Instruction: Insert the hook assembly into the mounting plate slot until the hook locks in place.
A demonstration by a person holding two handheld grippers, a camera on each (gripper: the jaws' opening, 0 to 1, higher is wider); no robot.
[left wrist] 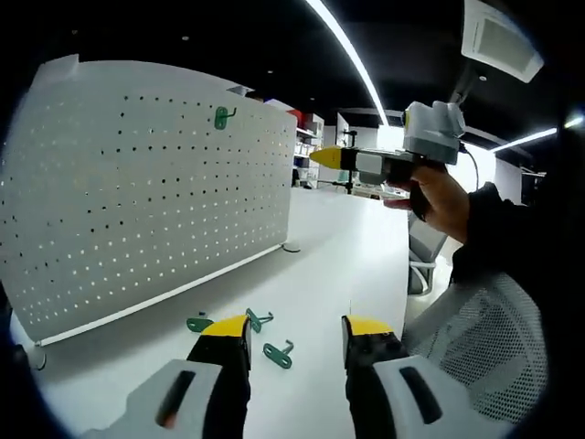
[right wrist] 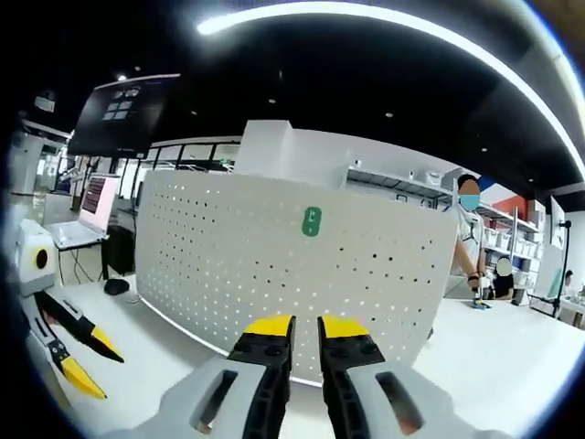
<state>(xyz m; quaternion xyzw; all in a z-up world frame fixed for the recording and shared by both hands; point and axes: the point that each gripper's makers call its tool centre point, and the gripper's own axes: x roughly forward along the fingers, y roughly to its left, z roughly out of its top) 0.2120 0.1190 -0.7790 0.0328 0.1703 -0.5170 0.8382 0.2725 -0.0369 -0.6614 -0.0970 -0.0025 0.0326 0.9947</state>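
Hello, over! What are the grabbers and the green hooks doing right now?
Left gripper open, empty, above three loose hooks on the table. Right gripper open, empty, facing the pegboard. One hook already on board. Nothing in the way.

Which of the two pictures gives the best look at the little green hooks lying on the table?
The left gripper view: three loose green hooks lie on the white table just beyond its jaws. The right gripper view looks at the pegboard, with one mounted green hook.
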